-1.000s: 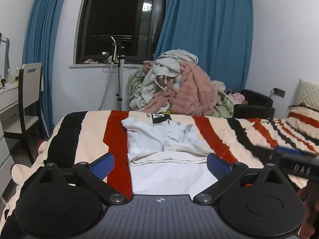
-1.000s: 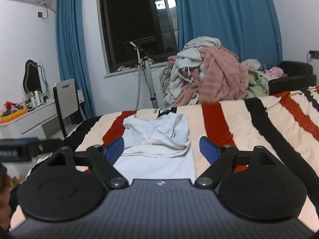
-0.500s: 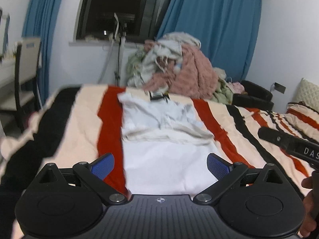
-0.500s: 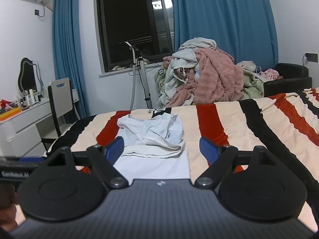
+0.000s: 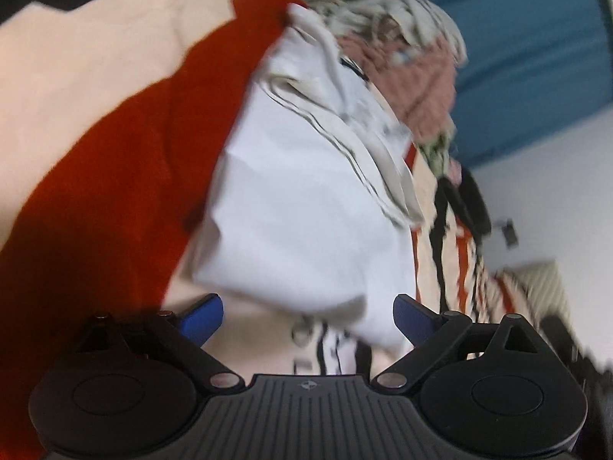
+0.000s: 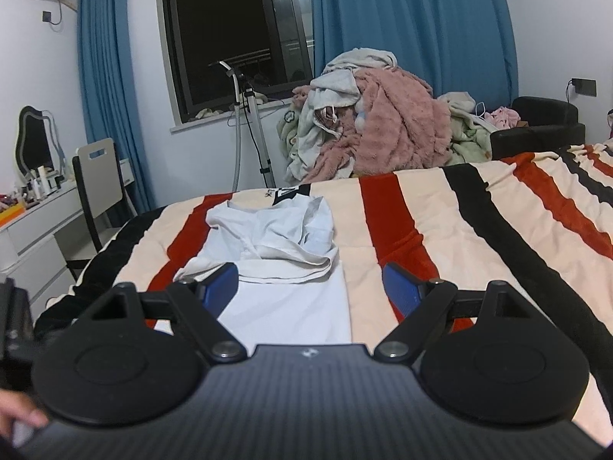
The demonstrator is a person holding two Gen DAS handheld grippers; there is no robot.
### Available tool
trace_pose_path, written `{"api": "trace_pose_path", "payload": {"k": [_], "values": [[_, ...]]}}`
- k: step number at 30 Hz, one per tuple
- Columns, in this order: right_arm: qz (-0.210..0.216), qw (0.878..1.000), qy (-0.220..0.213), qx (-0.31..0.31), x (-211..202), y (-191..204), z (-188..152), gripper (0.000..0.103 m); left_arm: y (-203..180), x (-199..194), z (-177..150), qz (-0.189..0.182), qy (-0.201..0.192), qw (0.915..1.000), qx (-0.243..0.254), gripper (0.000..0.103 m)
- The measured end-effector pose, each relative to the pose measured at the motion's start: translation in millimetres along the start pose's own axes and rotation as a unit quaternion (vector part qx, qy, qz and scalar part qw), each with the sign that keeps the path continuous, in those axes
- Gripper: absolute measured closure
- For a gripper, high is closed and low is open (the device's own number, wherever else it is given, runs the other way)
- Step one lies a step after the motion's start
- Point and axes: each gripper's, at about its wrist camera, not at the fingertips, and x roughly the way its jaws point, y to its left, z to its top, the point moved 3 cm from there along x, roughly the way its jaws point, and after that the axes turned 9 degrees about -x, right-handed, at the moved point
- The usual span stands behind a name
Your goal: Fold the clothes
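Two grippers hovered, fingers spread, empty: left gripper [image 5: 308,312] tilted over white garment [image 6: 281,253], right gripper [image 6: 310,287] level before it. Garment lay part-folded on striped blanket [image 6: 452,230]. Judged light, limp, wrinkle-prone; best pinched at near hem corners.

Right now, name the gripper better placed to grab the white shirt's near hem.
Left. The left gripper hangs open right at the white shirt, tilted down over its near edge. The right gripper, also open, sits level and farther back above the striped blanket.
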Motion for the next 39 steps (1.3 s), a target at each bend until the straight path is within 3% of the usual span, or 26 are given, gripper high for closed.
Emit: {"api": "trace_pose_path", "payload": {"k": [2, 6, 8, 10, 12, 15, 19, 20, 24, 26, 27, 30, 32, 35, 36, 39], "values": [[0.002, 1.0, 0.005, 0.004, 2.4, -0.1, -1.7, 0.019, 6.0, 3.2, 7.2, -0.013, -0.014, 0.9995, -0.026, 0.013], [0.009, 1.0, 0.019, 0.022, 8.8, -2.1, -5.1, 0.019, 16.7, 1.0, 17.3, -0.01, -0.044, 0.9974, -0.056, 0.039], [0.037, 0.994, 0.046, 0.088, 18.6, -11.8, -13.8, 0.019, 20.0, -1.1, 22.3, -0.004, -0.059, 0.9967, -0.056, 0.053], [0.07, 0.981, 0.077, 0.162, 29.4, -22.8, -23.5, 0.019, 23.8, -2.0, 27.6, -0.001, -0.07, 0.9959, -0.058, 0.068], [0.12, 0.952, 0.107, 0.261, 43.7, -35.4, -40.3, 0.018, 27.1, -1.7, 32.1, -0.006, -0.073, 0.9953, -0.064, 0.084], [0.172, 0.901, 0.146, 0.37, 64.0, -43.0, -66.1, 0.017, 28.6, -3.2, 35.6, -0.018, -0.08, 0.9943, -0.069, 0.094], [0.208, 0.812, 0.18, 0.515, 87.7, -42.9, -103.7, 0.02, 27.8, -10.1, 35.3, -0.032, -0.087, 0.993, -0.074, 0.098], [0.2, 0.803, 0.183, 0.531, 91.4, -44.9, -109.7, 0.029, 27.3, -12.4, 34.6, -0.036, -0.088, 0.9927, -0.075, 0.098], [0.146, 0.793, 0.183, 0.562, 102.0, -57.8, -126.2, 0.045, 25.3, -21.6, 31.9, -0.05, -0.094, 0.9912, -0.078, 0.098], [0.126, 0.803, 0.183, 0.553, 100.5, -57.4, -126.7, 0.06, 27.6, -25.1, 30.3, -0.053, -0.087, 0.9917, -0.078, 0.098], [0.12, 0.807, 0.182, 0.549, 98.9, -57.8, -126.3, 0.062, 29.0, -26.2, 30.1, -0.051, -0.082, 0.9922, -0.079, 0.095], [0.108, 0.81, 0.175, 0.549, 94.3, -61.1, -126.2, 0.064, 35.3, -32.9, 26.4, -0.038, -0.073, 0.9924, -0.091, 0.079], [0.105, 0.805, 0.171, 0.558, 92.1, -65.1, -128.1, 0.064, 39.4, -41.8, 21.7, -0.033, -0.079, 0.9909, -0.105, 0.076], [0.101, 0.803, 0.168, 0.562, 90.2, -65.2, -128.1, 0.064, 42.9, -51.4, 12.9, -0.046, -0.07, 0.9885, -0.126, 0.05], [0.101, 0.802, 0.168, 0.564, 89.5, -66.0, -128.9, 0.064, 43.3, -52.1, 10.8, -0.052, -0.064, 0.9879, -0.131, 0.045], [0.1, 0.802, 0.167, 0.565, 93.7, -69.1, -129.6, 0.064, 41.0, -40.3, 7.4, -0.068, -0.042, 0.9874, -0.136, 0.045]]}}
